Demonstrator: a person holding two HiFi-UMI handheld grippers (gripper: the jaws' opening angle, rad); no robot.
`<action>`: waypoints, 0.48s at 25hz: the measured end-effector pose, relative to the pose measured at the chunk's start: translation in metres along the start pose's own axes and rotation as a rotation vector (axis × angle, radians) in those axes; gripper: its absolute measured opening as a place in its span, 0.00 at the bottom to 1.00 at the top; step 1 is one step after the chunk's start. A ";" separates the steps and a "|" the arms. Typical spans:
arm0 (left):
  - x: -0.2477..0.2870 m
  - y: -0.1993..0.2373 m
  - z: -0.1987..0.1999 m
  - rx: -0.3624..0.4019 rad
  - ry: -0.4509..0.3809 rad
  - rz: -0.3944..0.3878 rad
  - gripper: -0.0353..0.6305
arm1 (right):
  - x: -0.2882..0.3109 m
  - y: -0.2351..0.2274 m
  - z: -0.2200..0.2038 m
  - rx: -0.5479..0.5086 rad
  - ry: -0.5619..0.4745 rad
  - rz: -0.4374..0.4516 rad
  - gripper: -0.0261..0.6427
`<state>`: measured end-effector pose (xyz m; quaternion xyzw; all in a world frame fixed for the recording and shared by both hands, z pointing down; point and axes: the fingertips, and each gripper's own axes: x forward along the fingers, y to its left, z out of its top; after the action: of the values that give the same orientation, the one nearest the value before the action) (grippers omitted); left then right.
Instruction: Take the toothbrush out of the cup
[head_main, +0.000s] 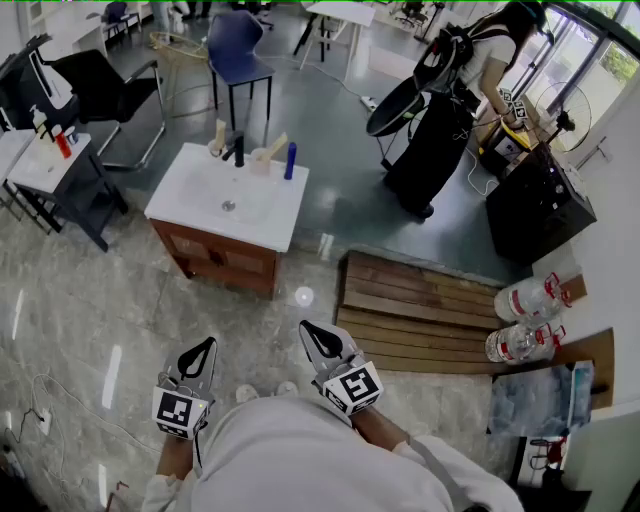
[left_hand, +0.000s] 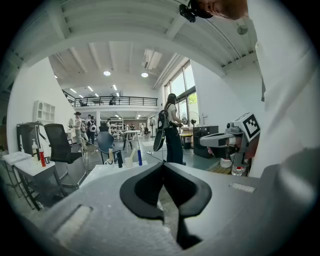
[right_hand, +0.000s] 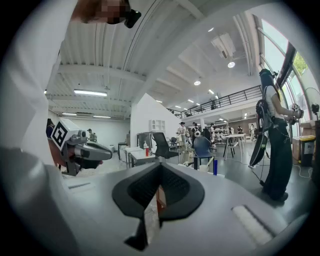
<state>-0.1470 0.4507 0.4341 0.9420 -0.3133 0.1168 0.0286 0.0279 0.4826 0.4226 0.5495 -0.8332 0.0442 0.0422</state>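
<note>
A white cup (head_main: 262, 161) with a pale toothbrush (head_main: 275, 147) leaning out of it stands at the back edge of a white sink cabinet (head_main: 190, 195), far ahead of me. A blue bottle (head_main: 290, 160) and a black item (head_main: 238, 150) stand next to it. In the left gripper view the cup (left_hand: 128, 161) is small and distant. My left gripper (head_main: 205, 346) and right gripper (head_main: 310, 328) hang close to my body, both shut and empty, well short of the cabinet. The jaws meet tip to tip in both gripper views (left_hand: 163, 165) (right_hand: 160, 167).
A wooden pallet (head_main: 420, 300) and large water bottles (head_main: 530, 300) lie to the right of the cabinet. A blue chair (head_main: 238, 50) stands behind it, with a black office chair (head_main: 105, 90) and a small table (head_main: 40, 170) to the left. A person with a backpack (head_main: 450, 100) stands at the back right.
</note>
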 end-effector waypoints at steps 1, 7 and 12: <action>0.001 -0.002 0.002 -0.001 0.000 0.001 0.06 | -0.001 -0.001 -0.001 0.001 0.000 0.003 0.04; 0.001 -0.005 0.005 0.000 0.004 0.014 0.06 | 0.000 -0.004 -0.003 0.010 -0.003 0.015 0.04; 0.002 -0.009 0.009 0.008 0.005 0.025 0.06 | -0.003 -0.006 -0.001 0.022 -0.020 0.030 0.04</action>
<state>-0.1387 0.4557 0.4259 0.9379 -0.3243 0.1210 0.0242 0.0341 0.4829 0.4233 0.5377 -0.8413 0.0484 0.0273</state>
